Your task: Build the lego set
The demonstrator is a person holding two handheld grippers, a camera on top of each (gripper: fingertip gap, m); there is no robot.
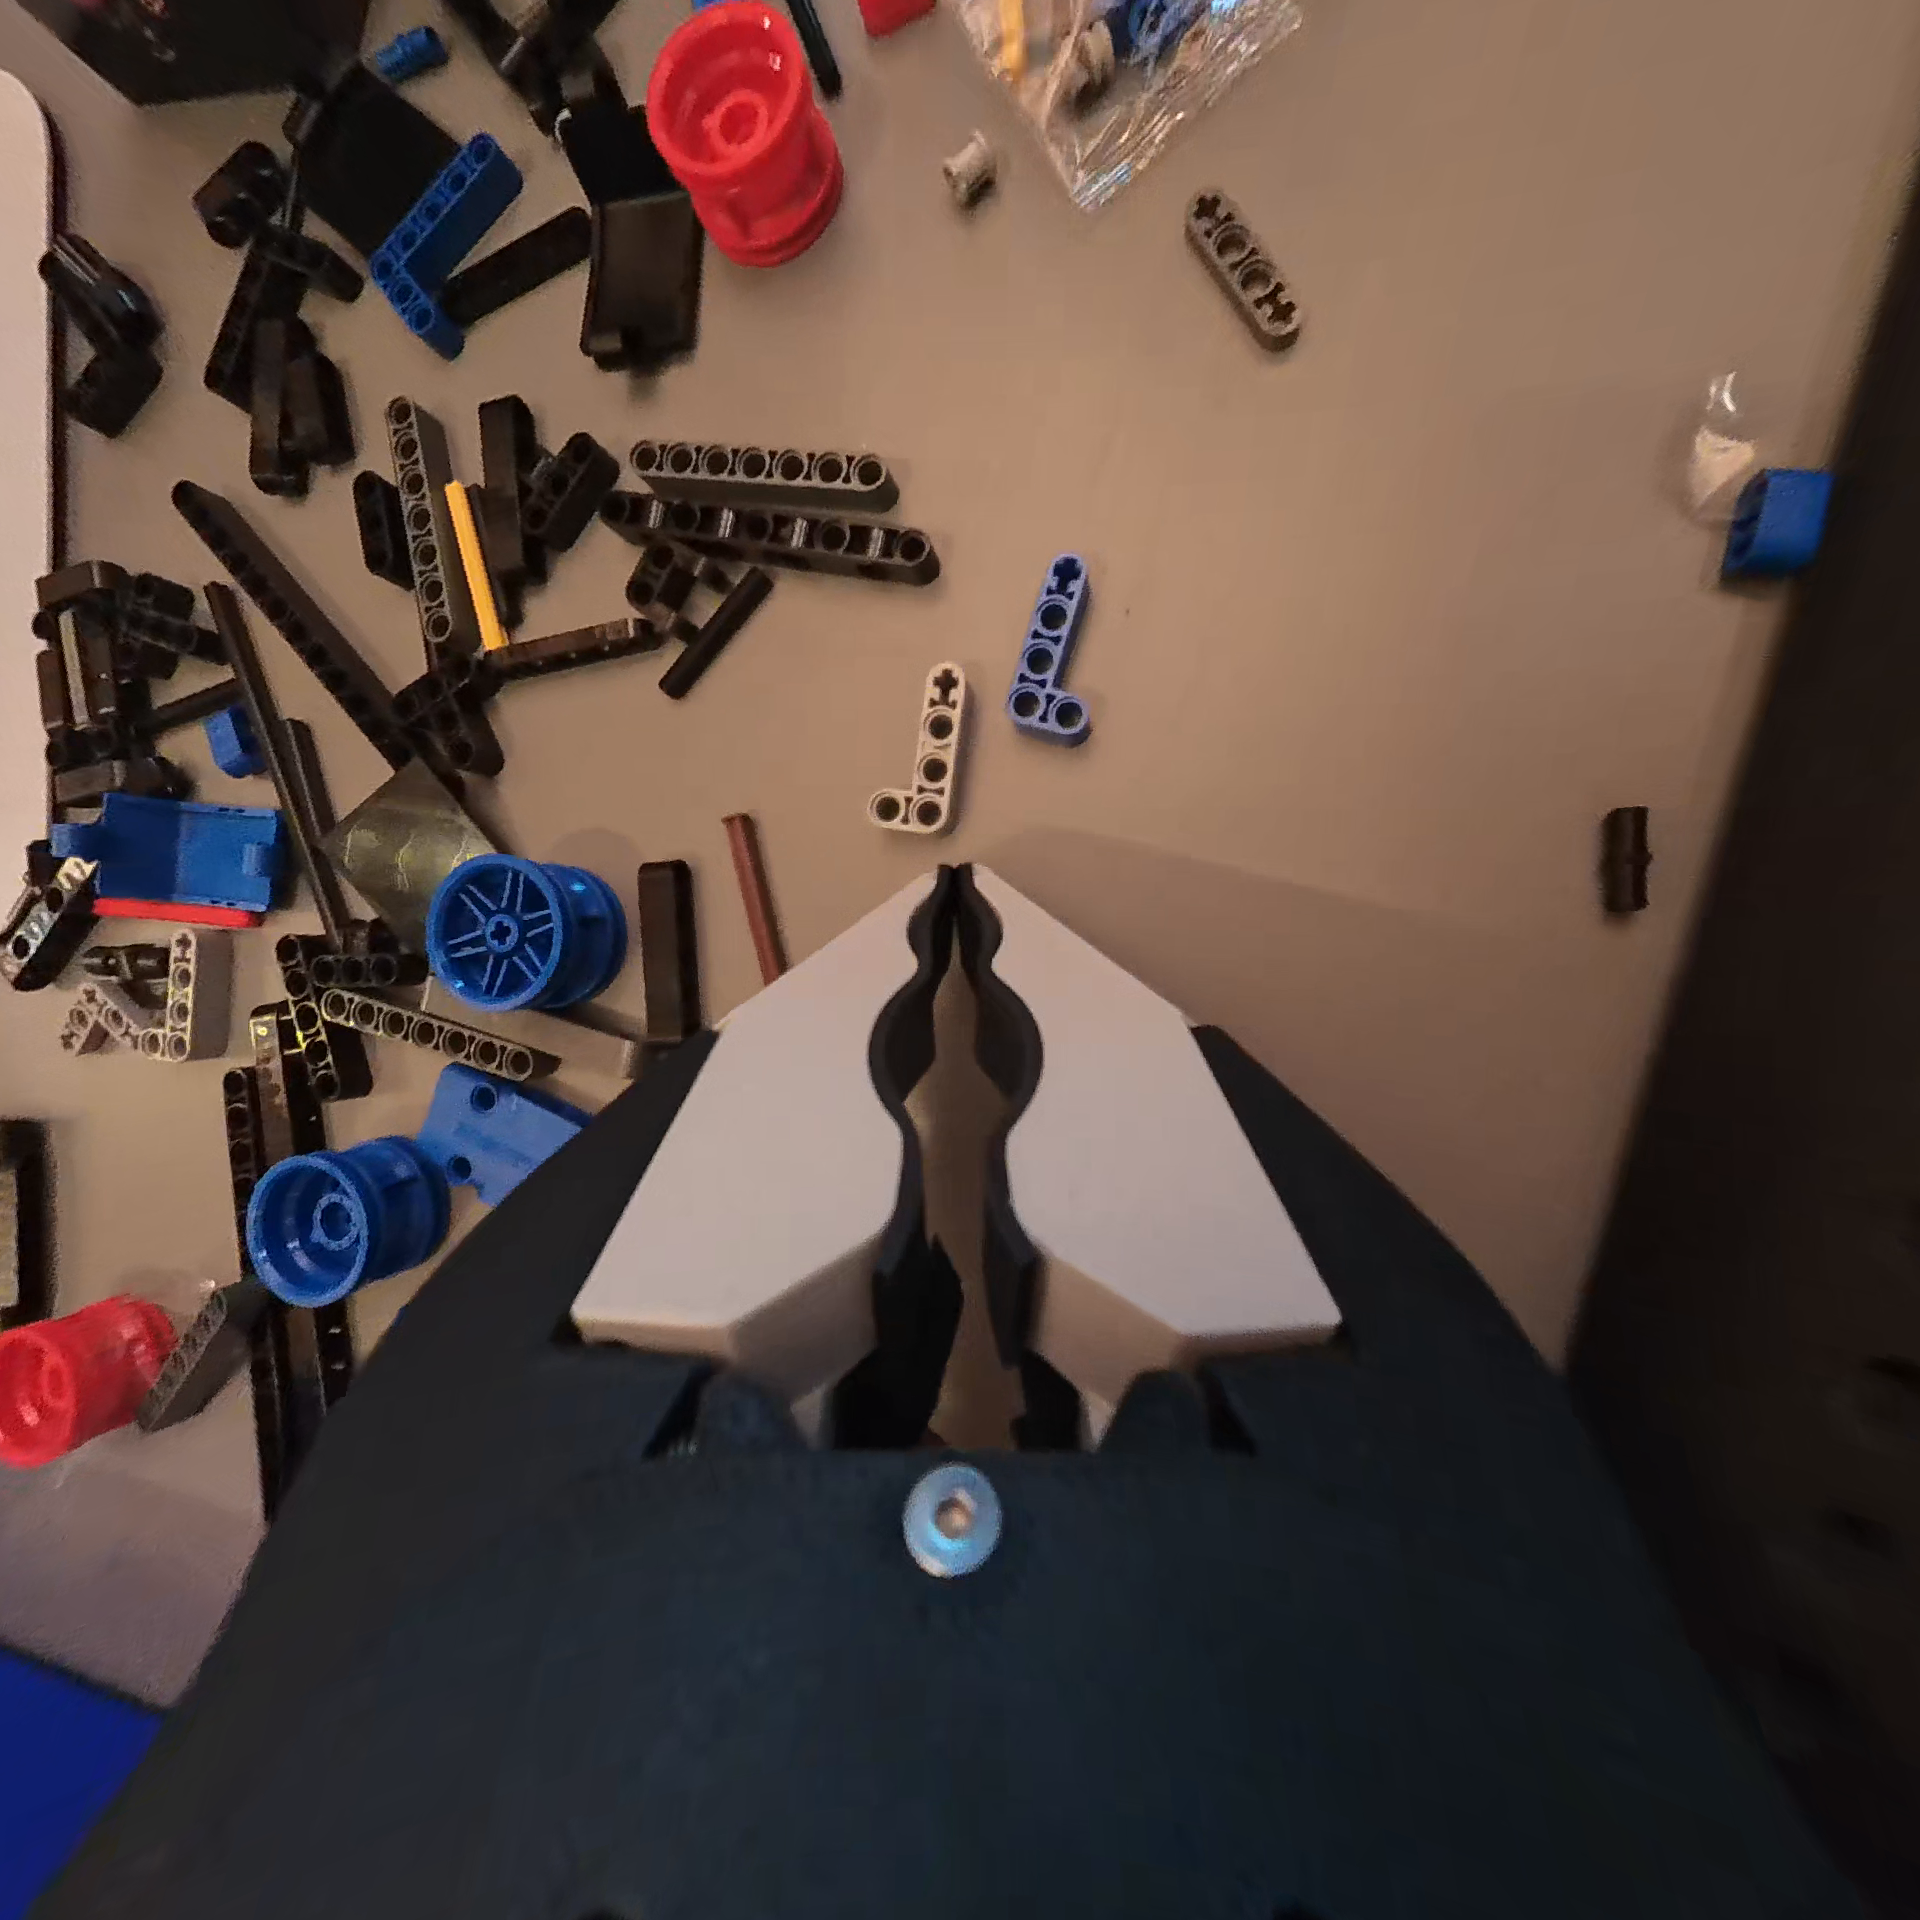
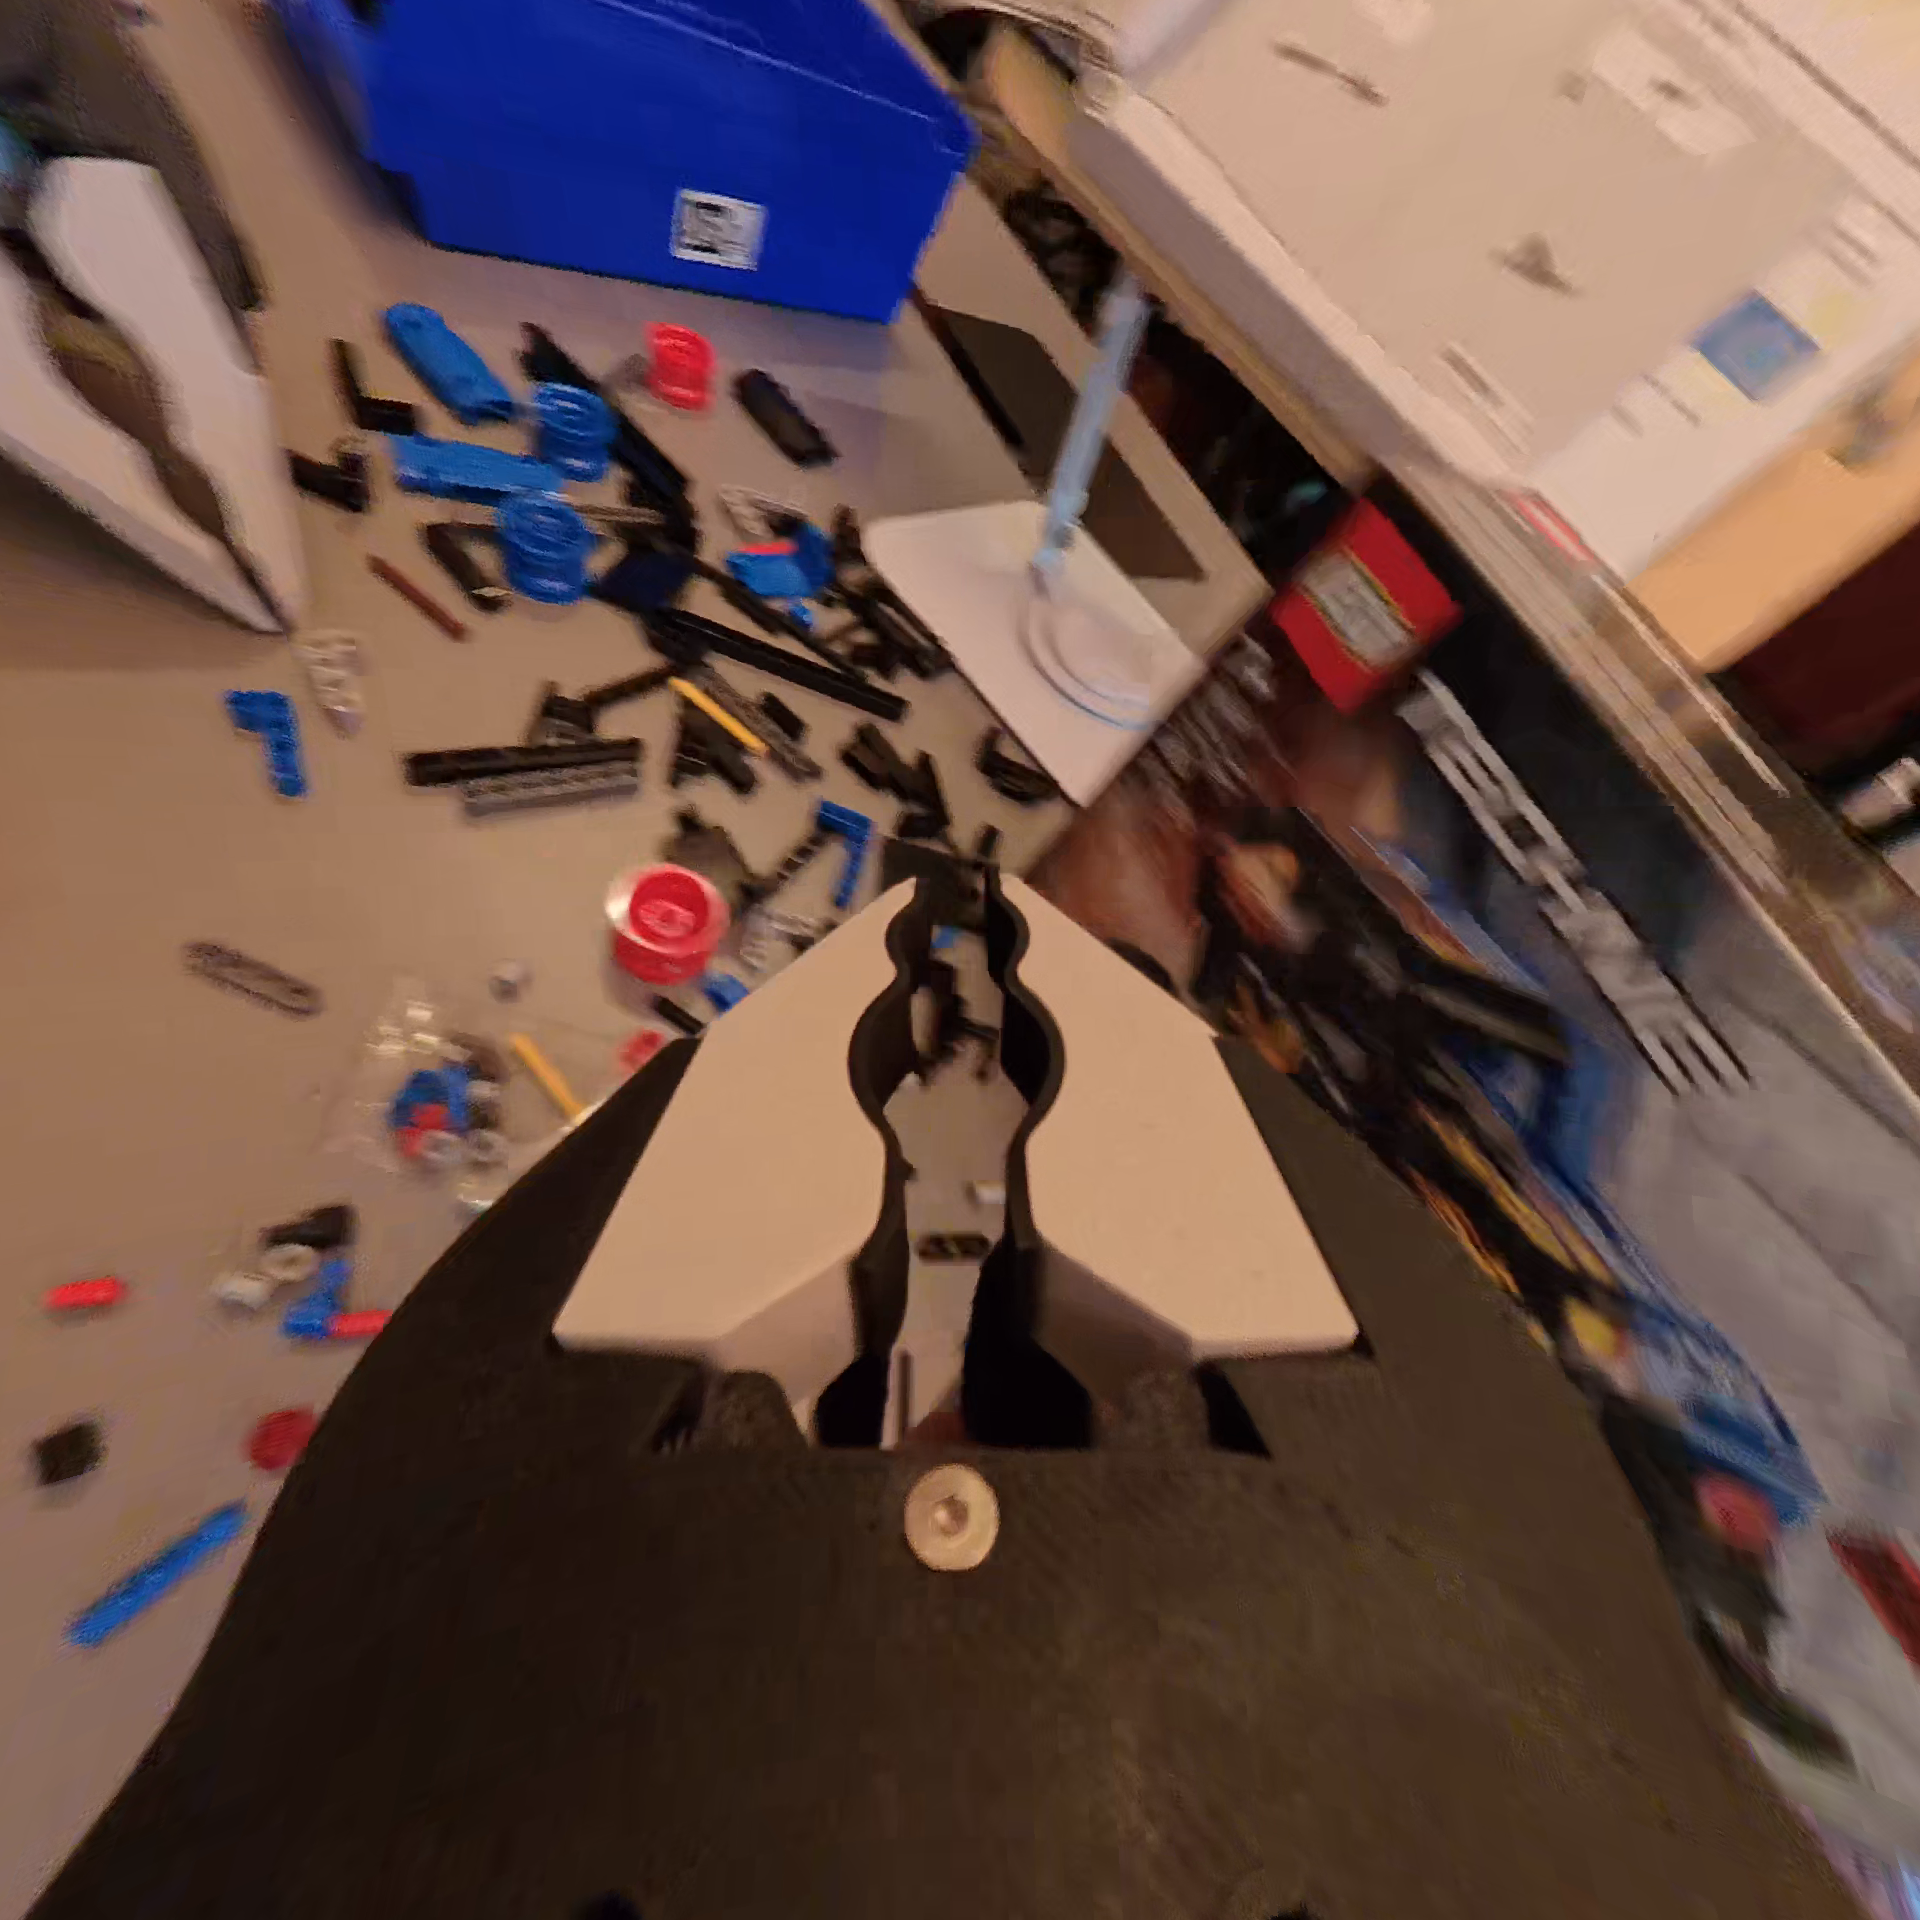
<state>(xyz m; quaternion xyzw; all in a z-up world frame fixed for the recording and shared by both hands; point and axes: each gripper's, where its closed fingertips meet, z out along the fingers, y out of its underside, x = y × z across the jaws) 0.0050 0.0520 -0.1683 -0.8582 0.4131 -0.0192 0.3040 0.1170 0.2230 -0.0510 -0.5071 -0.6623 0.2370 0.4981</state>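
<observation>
**Both grippers empty above the loose Lego**

Left wrist view: my left gripper (image 1: 954, 873) is clenched on nothing, tips just beside a grey L-shaped piece (image 1: 924, 758) and a blue L-shaped piece (image 1: 1049, 657) on the table (image 1: 1299, 623).

Right wrist view, blurred: my right gripper (image 2: 951, 883) is slightly parted and empty, over the scattered pieces (image 2: 665, 665) near the set's box (image 2: 1455, 1039)

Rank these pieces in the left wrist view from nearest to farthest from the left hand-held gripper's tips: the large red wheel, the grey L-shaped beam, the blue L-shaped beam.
Measured from the left hand-held gripper:
1. Grey L-shaped beam, just ahead of the tips, slightly left.
2. Blue L-shaped beam, a little farther, ahead and right.
3. Large red wheel, far ahead near the top, left of centre.
</observation>
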